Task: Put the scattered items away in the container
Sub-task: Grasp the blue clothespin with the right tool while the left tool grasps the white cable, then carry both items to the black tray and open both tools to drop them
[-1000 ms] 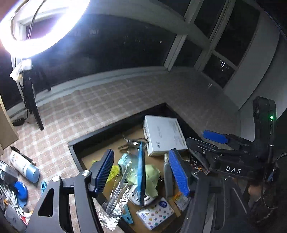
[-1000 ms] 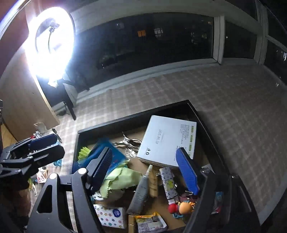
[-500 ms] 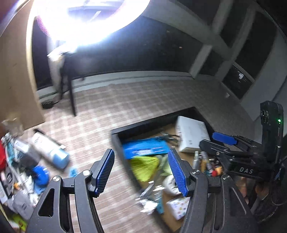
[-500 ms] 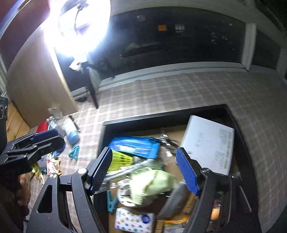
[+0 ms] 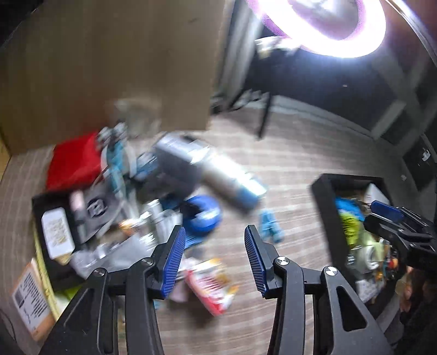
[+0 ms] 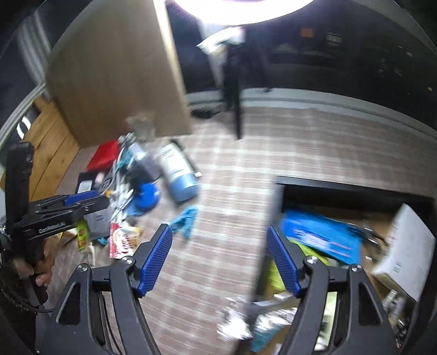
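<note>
Both views are motion-blurred. The black container (image 5: 323,202) sits on the right, holding a blue packet (image 6: 322,234), a white box (image 6: 409,251) and green items. Scattered items lie on the checked floor at left: a white-and-blue spray can (image 5: 232,177), a blue round thing (image 5: 202,215), a small blue clip (image 5: 270,226), a red-and-white snack packet (image 5: 210,284) and a red pouch (image 5: 73,161). My left gripper (image 5: 214,262) is open and empty above the floor near the snack packet. My right gripper (image 6: 220,262) is open and empty, beside the container's left wall (image 6: 270,215).
A brown cardboard panel (image 5: 109,62) stands behind the pile. A bright ring light (image 5: 327,24) on a dark stand (image 6: 235,90) is at the back. A black tray (image 5: 57,234) and a cardboard box (image 5: 30,300) lie at far left.
Both grippers have swung left, away from over the container toward the scattered pile. The left gripper no longer holds the clear packet; it now lies at the container's near left edge.
</note>
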`<action>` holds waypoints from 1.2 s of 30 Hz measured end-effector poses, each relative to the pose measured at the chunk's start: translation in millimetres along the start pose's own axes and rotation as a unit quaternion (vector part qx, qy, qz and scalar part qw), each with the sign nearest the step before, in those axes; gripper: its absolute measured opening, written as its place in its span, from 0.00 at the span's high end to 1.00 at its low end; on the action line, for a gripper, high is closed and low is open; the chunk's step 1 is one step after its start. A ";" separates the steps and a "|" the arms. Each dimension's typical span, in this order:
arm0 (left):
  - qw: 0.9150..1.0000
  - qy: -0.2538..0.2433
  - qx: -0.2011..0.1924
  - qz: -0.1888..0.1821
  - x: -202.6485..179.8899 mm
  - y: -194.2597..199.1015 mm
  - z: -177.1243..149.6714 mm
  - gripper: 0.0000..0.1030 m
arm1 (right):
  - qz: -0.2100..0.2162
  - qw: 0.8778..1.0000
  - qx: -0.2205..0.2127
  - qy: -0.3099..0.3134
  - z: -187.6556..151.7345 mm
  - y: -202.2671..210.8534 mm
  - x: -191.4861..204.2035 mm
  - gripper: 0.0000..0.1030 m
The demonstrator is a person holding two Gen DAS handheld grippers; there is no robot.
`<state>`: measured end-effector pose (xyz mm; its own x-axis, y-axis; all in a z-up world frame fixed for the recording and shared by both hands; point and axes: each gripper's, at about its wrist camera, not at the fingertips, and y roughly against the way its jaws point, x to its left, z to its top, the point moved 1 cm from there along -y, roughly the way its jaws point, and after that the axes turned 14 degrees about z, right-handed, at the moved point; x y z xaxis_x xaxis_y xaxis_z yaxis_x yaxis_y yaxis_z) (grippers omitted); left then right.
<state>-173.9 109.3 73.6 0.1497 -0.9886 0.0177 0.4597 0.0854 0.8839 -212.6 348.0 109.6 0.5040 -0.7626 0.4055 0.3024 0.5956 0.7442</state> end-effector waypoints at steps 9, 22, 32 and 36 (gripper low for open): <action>0.999 0.010 0.035 0.000 19.5 -30.4 -11.5 0.72 | -0.002 0.997 0.076 0.007 7.6 -85.1 24.8 0.46; 0.998 -0.018 0.060 0.017 8.3 -57.7 -0.8 0.77 | -0.020 0.994 0.107 -0.019 9.3 -119.1 14.3 0.49; 0.998 -0.011 0.063 0.020 16.9 -65.8 -1.5 0.84 | -0.002 0.992 0.118 -0.037 4.5 -132.4 7.5 0.68; 0.998 -0.005 0.056 0.015 24.8 -60.1 -3.2 0.87 | 0.009 0.994 0.105 -0.039 3.6 -126.2 10.1 0.74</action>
<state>-195.0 80.1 19.4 0.1538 -0.9869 0.0493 0.3541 0.1016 0.9297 -248.6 264.3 21.7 0.4408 -0.7748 0.4532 0.1153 0.5496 0.8275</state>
